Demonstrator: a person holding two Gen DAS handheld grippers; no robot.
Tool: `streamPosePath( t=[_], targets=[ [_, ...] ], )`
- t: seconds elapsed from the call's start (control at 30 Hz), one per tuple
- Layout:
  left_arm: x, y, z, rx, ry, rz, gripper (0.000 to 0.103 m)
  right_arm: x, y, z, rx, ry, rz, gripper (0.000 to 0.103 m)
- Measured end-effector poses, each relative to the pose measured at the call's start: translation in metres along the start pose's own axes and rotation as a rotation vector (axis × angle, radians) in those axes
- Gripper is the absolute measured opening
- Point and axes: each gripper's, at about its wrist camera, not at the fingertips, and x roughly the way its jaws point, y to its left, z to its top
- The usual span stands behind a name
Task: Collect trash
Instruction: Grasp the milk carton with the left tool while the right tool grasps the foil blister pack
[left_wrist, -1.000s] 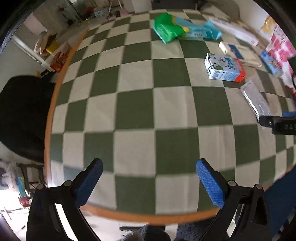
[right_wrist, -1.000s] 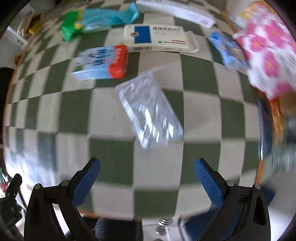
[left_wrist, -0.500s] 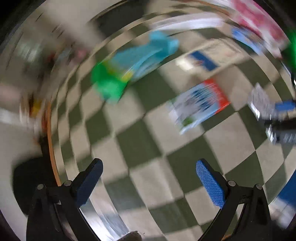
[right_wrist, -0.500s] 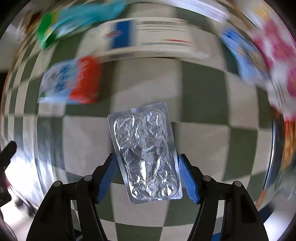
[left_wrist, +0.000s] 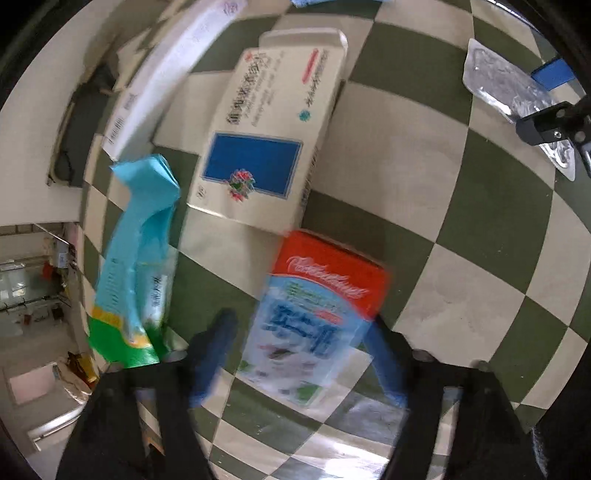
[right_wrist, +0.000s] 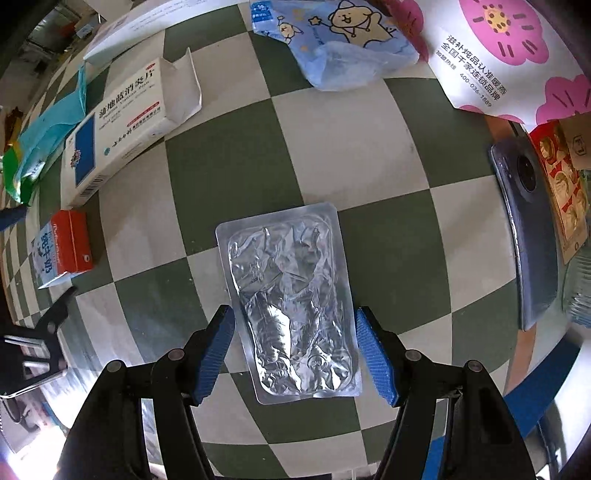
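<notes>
My right claw points down at the checked cloth, and the foil pack lies flat between my blue pads. The jaws are half-wide, and a thin gap shows on each side of the pack, so the pads are just beside its edges and not pressing.

Over on the left, my other claw has just been closing. The milk carton sits between its fingers, red end pointing away from me. The view is blurred, and I see the right pad at the carton's edge, but I can't tell whether either pad bites.

Beyond the carton lies the pill box, its flap open, just beside the red end. Left of it lies the teal-and-green wrapper, and a long white box runs behind both. From the right view, a blue cartoon bag and a flowered bag lie at the far edge, with a phone off to the right.
</notes>
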Motion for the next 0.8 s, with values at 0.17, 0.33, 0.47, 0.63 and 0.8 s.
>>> streamPosePath(
  t=[0.17,0.33,0.47,0.63,0.8],
  targets=[
    [-0.013,-0.001,0.006,-0.096,-0.017,-0.044,0.059,0.003,0.007,0.002,-0.038,-0.021,-0.055,0.069],
    [-0.022,0.0,-0.009,-0.3,-0.021,-0.078,0.059,0.004,0.009,-0.011,-0.058,-0.042,-0.054,0.067],
    [-0.038,0.003,-0.025,-0.538,-0.029,-0.154,0.059,-0.008,0.018,-0.043,-0.055,-0.069,-0.026,0.067],
    [-0.065,-0.004,-0.052,-0.732,-0.072,-0.138,0.058,-0.023,0.029,-0.054,-0.088,-0.126,0.014,0.067],
    [-0.09,0.0,-0.105,-0.876,-0.126,-0.109,0.058,-0.042,0.054,-0.083,-0.139,-0.2,0.022,0.067]
  ],
)
